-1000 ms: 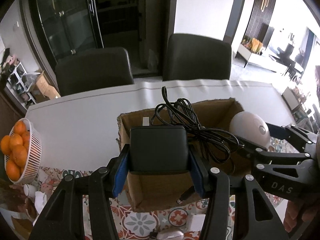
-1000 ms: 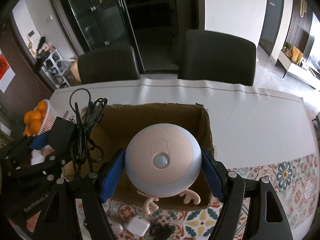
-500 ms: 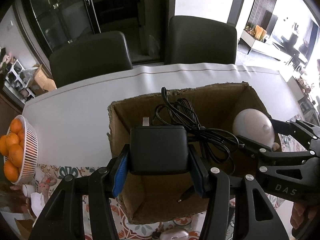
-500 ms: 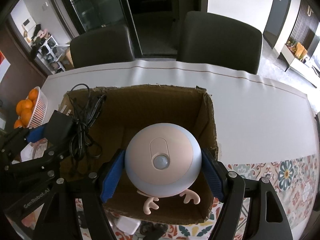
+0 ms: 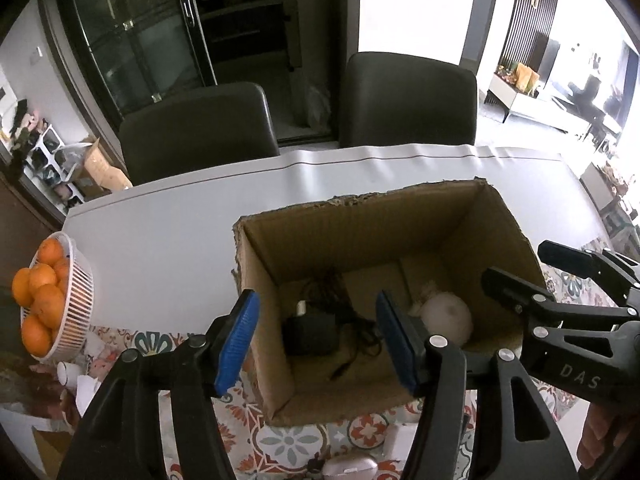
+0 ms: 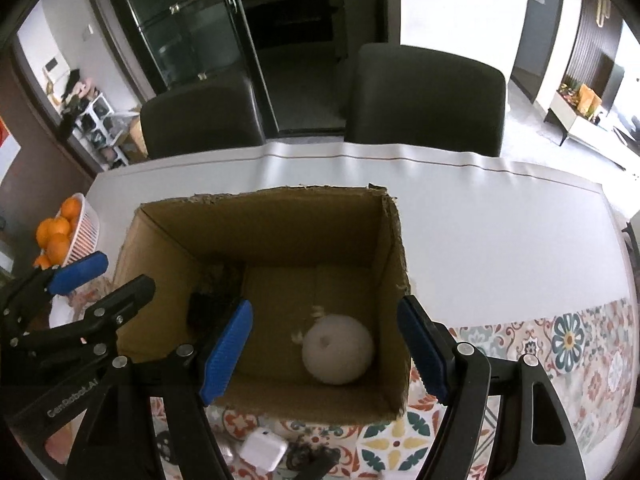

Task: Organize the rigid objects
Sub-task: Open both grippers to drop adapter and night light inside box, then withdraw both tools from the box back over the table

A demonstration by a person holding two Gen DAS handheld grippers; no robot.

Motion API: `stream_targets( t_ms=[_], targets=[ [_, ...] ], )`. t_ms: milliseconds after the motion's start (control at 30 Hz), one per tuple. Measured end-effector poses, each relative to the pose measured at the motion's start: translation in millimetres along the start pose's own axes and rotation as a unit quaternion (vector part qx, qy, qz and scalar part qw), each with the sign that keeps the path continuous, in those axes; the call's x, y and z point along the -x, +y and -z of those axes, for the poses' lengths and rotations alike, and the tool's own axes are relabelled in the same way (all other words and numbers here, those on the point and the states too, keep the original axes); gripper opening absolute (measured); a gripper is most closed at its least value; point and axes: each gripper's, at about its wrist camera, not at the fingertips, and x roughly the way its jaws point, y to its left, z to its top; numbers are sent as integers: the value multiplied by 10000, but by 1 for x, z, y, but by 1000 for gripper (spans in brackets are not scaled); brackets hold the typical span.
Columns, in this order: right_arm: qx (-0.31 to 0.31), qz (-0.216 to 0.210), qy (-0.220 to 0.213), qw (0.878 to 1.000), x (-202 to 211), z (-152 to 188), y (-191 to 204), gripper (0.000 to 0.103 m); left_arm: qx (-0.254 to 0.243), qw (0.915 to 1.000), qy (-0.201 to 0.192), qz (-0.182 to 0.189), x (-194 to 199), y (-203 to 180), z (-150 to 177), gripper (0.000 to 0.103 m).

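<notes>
An open cardboard box (image 5: 360,216) stands on the table. At its bottom lie a black power adapter (image 5: 310,334) with its tangled cable (image 5: 360,332) and a round pale lamp (image 5: 446,316) on its side. My left gripper (image 5: 315,300) hovers over the box's near left part; its jaws are opening, with nothing between them. In the right wrist view the lamp (image 6: 338,354) rests below my right gripper (image 6: 325,304), which hangs open and empty over the box (image 6: 260,196). The adapter (image 6: 208,308) shows only partly in the left corner.
A white basket of oranges (image 5: 52,300) sits at the table's left edge. A white charger block (image 6: 264,450) and small dark items lie on the patterned cloth (image 6: 568,344) in front of the box. Two dark chairs (image 5: 408,100) stand behind the white table (image 5: 160,232).
The adapter with its cable has left my left gripper and the lamp has left my right gripper; both now lie at the bottom of the box. Both pairs of jaws are empty.
</notes>
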Motion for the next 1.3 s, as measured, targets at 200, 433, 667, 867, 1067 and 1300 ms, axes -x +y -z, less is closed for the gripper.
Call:
stream_targets(
  t_ms=[200,433,667,867,1067,1300],
  targets=[
    [-10,170,-401,9990,28,11,5,76,-26,9997,-225,-37,21,-1,9,60],
    [32,359,-904,9952,63,25,12,76,-42,9983,-573,-68,51,-2,24,60],
    [47,400,-1284,9909,92,42,19,76,-41,9972,-752,-29,73,-2,39,61],
    [127,341,-1519,9877,109,59,31,76,65,9960,-893,-50,89,6,61,64],
    [246,342,-1725,9841,116,80,45,76,155,9952,-956,-134,101,16,83,64],
    [231,108,-1695,9852,112,103,54,76,204,9933,-1075,-364,112,24,112,64]
  ],
)
